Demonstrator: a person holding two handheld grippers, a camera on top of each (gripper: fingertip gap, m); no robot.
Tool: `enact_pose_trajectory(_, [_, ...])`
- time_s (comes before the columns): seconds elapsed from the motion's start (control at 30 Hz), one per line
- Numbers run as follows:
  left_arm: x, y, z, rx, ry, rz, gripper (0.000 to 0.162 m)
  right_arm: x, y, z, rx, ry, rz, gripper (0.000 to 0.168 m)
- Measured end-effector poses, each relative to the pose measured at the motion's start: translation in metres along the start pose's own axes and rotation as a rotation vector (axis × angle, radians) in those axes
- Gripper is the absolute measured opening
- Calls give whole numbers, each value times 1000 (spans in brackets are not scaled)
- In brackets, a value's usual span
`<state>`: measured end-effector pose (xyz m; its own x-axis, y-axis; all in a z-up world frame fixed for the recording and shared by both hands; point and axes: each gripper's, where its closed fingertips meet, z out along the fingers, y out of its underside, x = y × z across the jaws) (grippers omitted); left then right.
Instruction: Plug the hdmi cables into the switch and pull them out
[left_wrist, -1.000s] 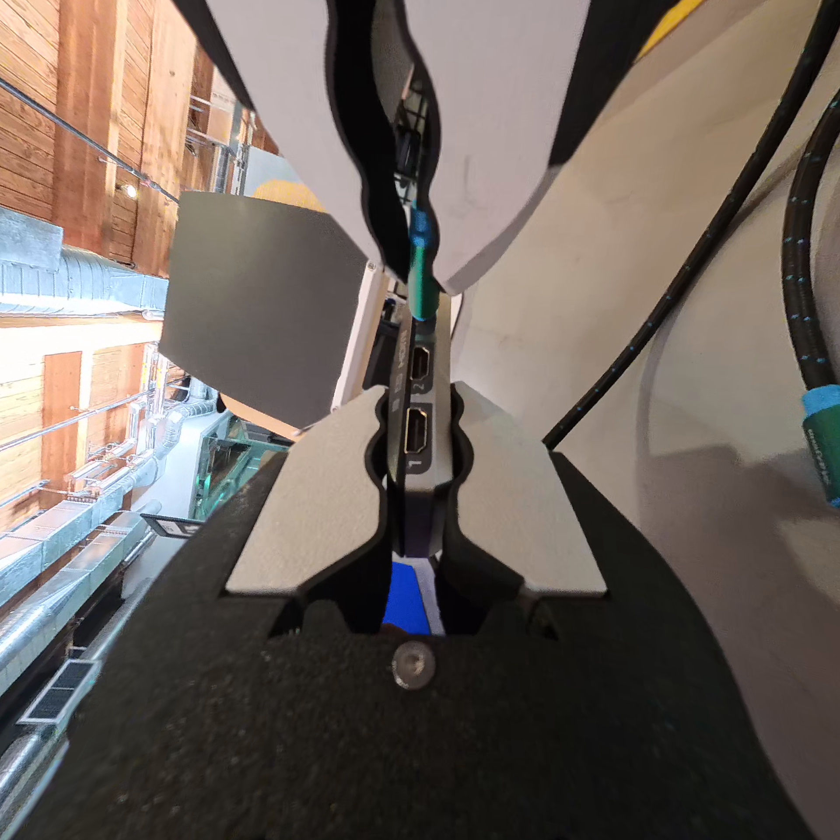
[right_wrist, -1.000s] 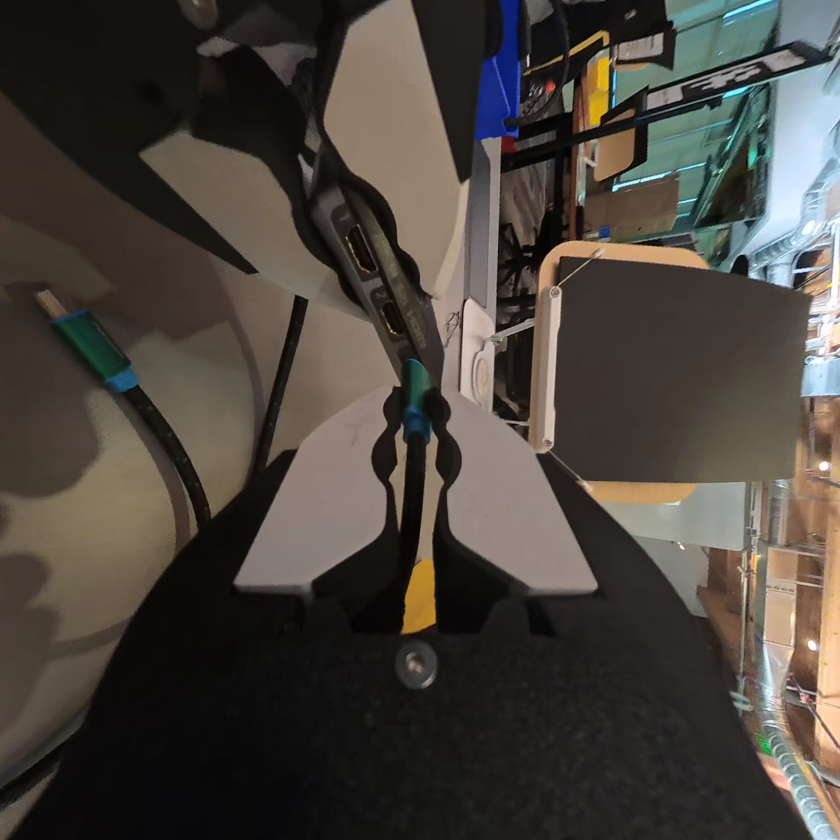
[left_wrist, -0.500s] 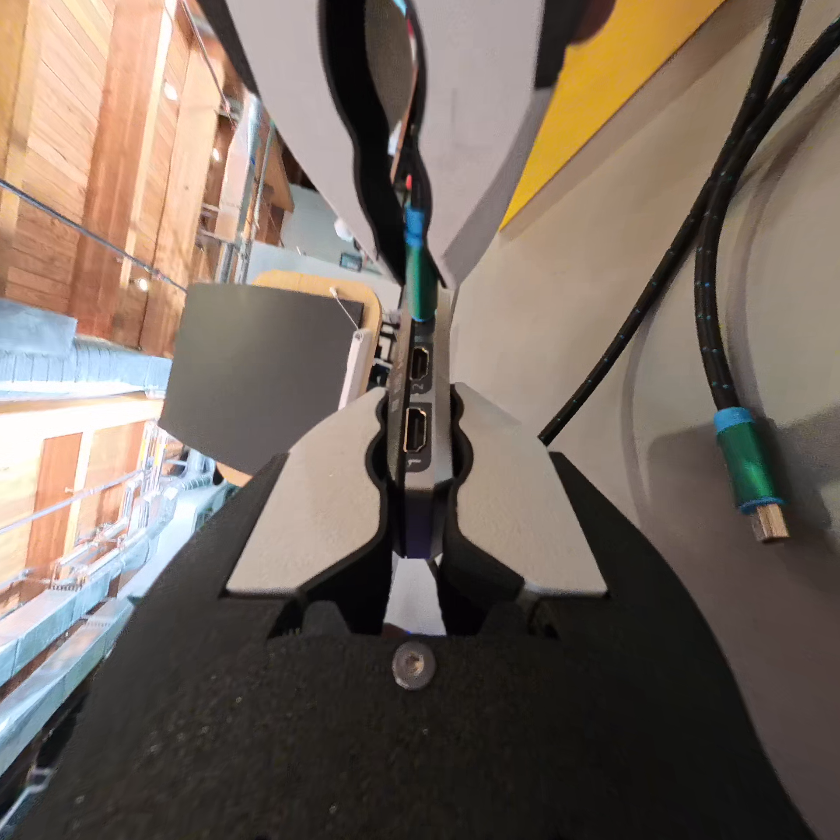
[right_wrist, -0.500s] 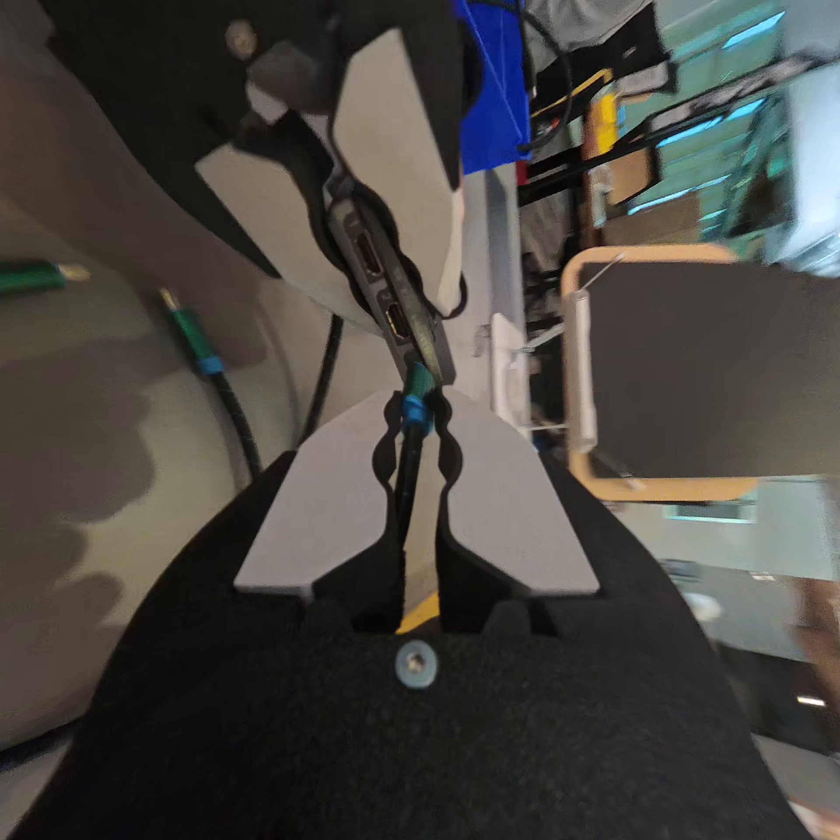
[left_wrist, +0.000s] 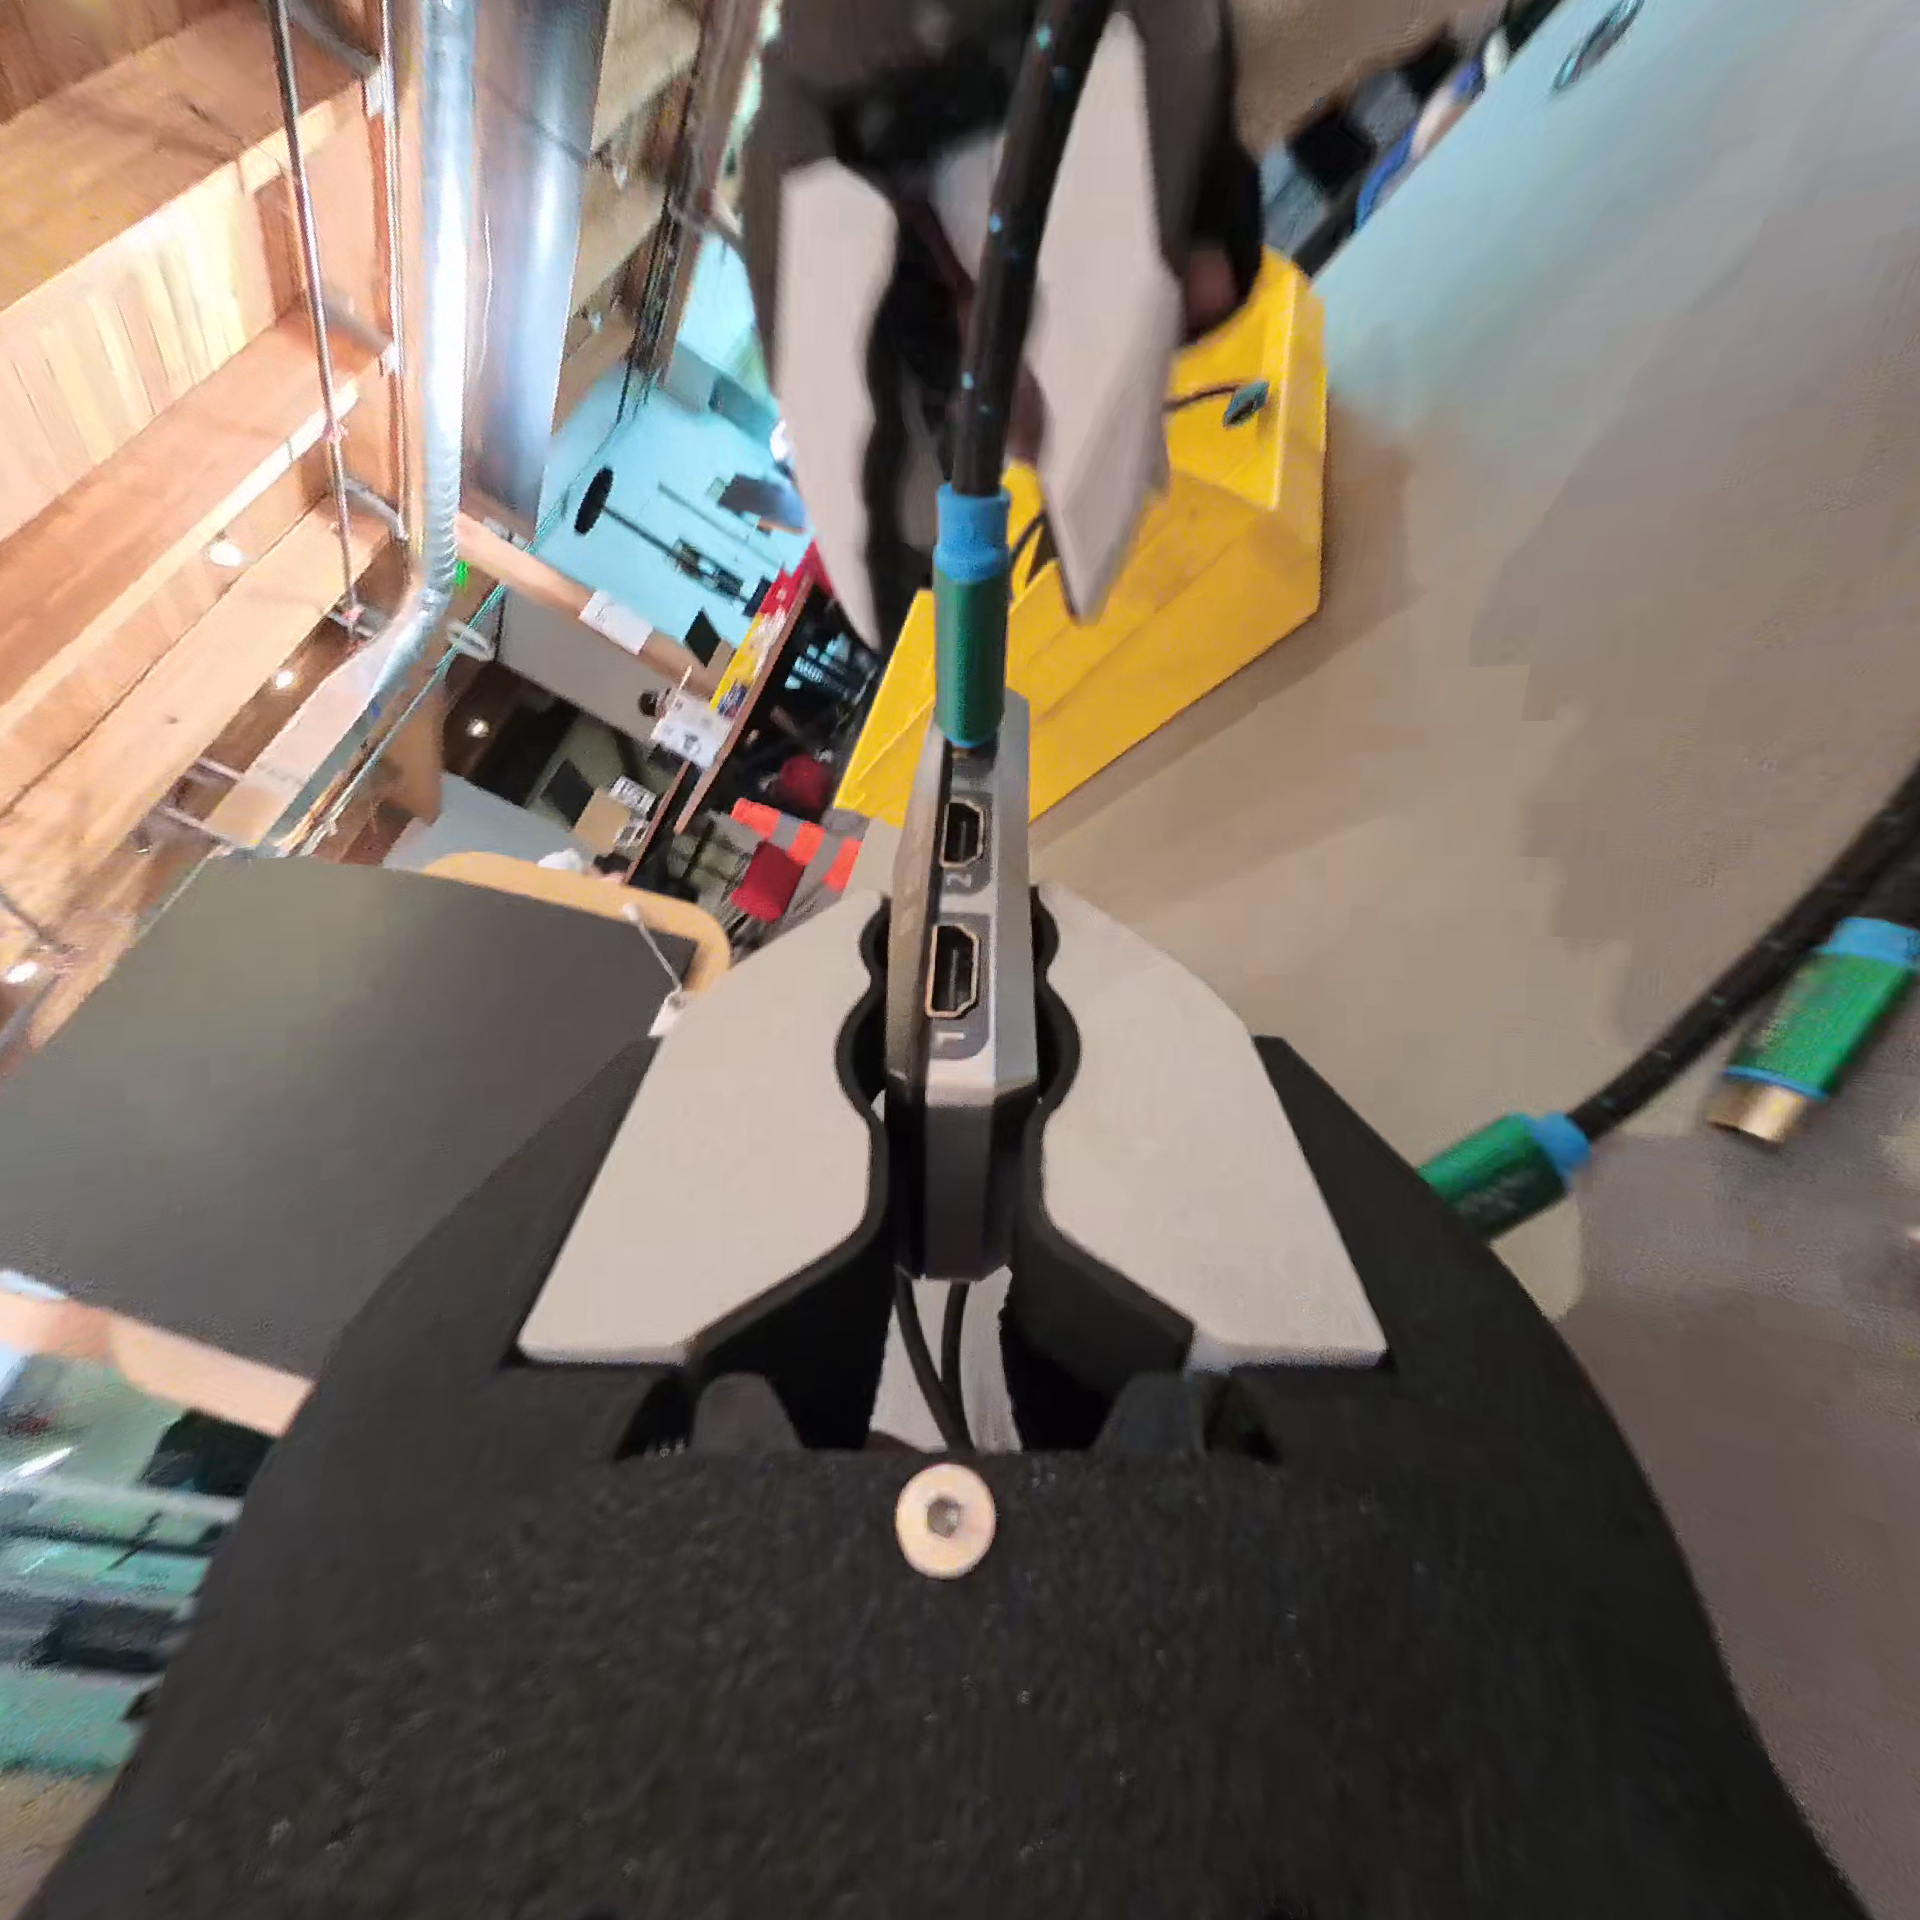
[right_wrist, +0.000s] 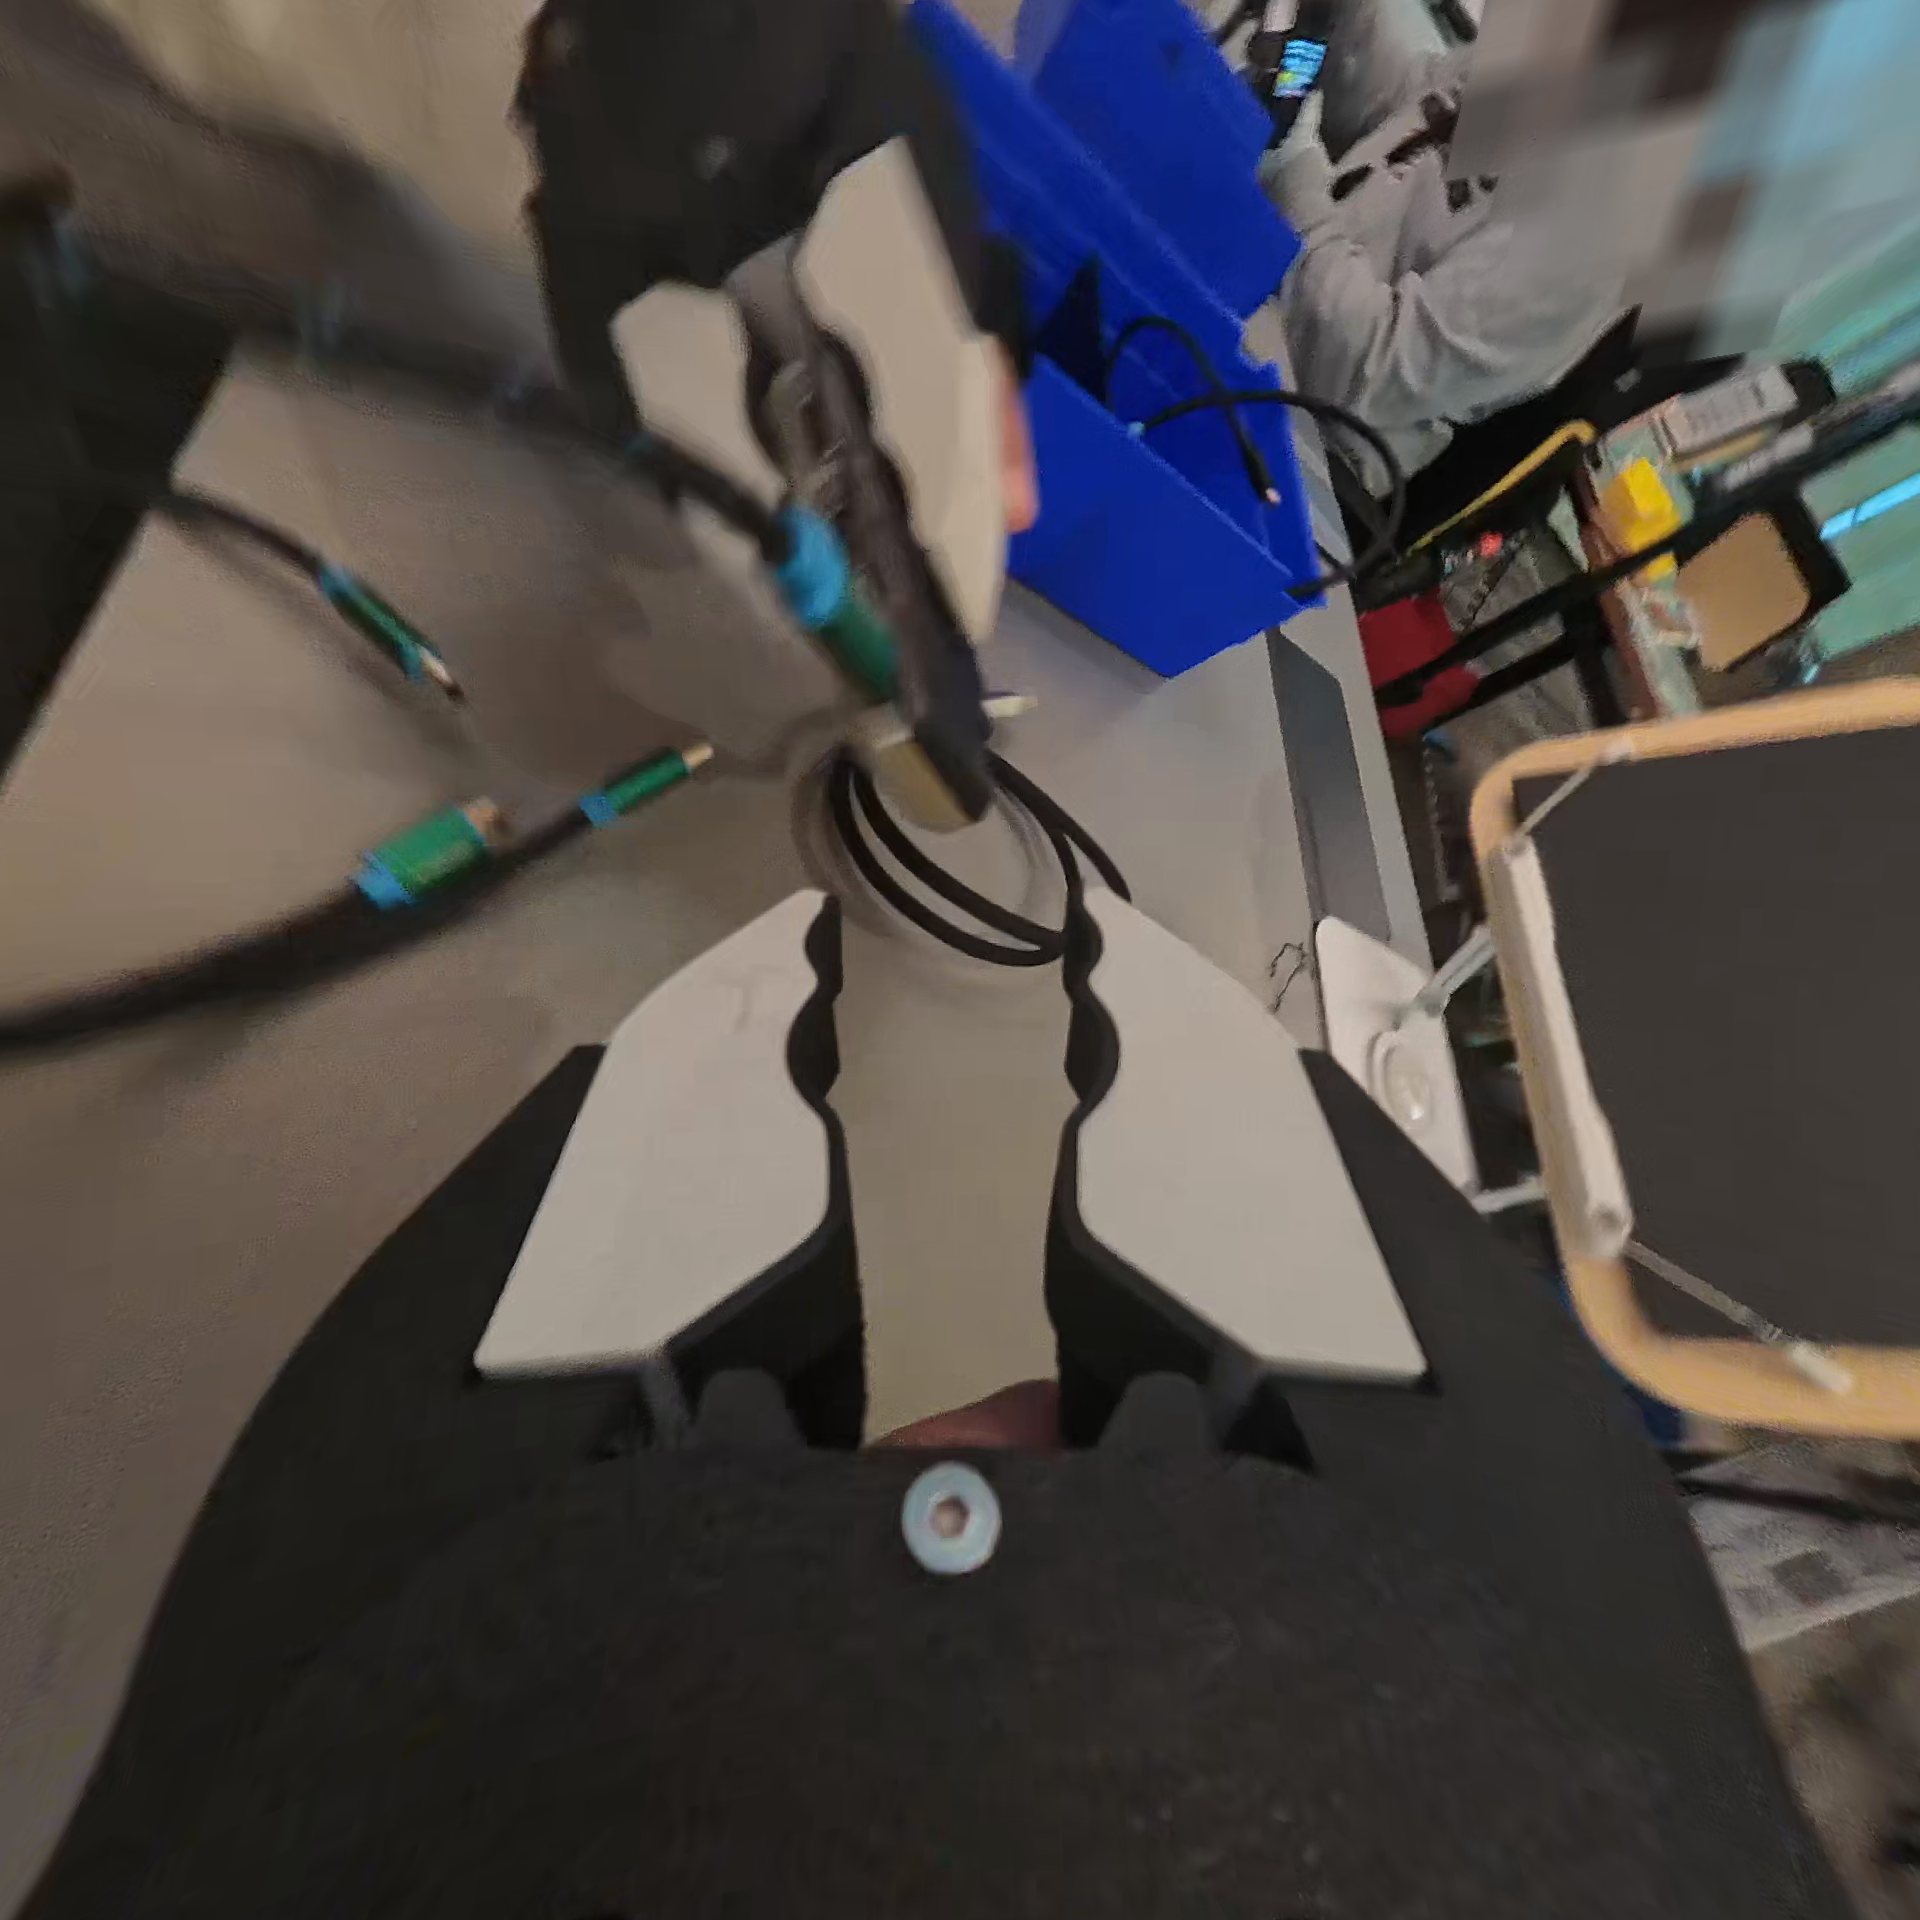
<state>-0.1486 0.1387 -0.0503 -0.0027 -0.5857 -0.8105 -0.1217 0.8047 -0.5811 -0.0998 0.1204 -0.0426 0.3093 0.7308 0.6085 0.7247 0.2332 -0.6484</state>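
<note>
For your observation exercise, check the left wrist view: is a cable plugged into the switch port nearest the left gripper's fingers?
No: that port on the switch is bare, and the plugged connector sits at its far end.

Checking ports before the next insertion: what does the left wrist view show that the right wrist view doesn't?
Only left wrist: two empty ports on the switch, facing the camera, and a yellow bin. Only right wrist: blue bins and a person's grey sleeve. Both: the left tool clamping the switch, one green plug seated in it, the right tool open and empty, loose green plugs on the table.
</note>
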Motion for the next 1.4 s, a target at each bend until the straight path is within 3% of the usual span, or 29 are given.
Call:
enact_pose_trajectory(0.2, [-1,-13,5,103,59,-13,23,0,-21,37,79,99,-301,38])
enact_pose_trajectory(0.33, [-9,0,21,85,52,-33,23,10,-12,50,44,84,-385,21])
enact_pose_trajectory(0.43, [-26,29,27,-35,10,-215,28,32,1,54,-25,153,-366,21])
enact_pose_trajectory(0.53, [-49,55,12,-138,-122,-354,38,63,14,50,-102,247,-339,21])
enact_pose_trajectory(0.57, [-55,60,5,-162,-151,-429,31,76,18,48,-130,299,-336,21])
enact_pose_trajectory(0.67, [-68,58,-13,-168,-182,-713,24,108,30,47,-241,481,-358,21])
enact_pose_trajectory(0.8, [-73,34,-20,-145,-143,-972,36,113,54,68,-438,648,-358,21])
enact_pose_trajectory(1.0, [-73,34,-15,-280,-155,-1010,44,88,64,92,-503,659,-256,21])
enact_pose_trajectory(1.1, [-73,64,-14,-431,-195,-946,50,81,57,92,-496,650,-268,21])
enact_pose_trajectory(1.17, [-69,88,-19,-468,-225,-886,44,83,55,84,-476,661,-209,20])
enact_pose_trajectory(1.23, [-47,99,-15,-459,-152,-859,41,82,56,77,-456,664,-135,21])
enact_pose_trajectory(1.4, [-12,68,22,-297,-68,-740,38,78,59,77,-481,675,-116,21])
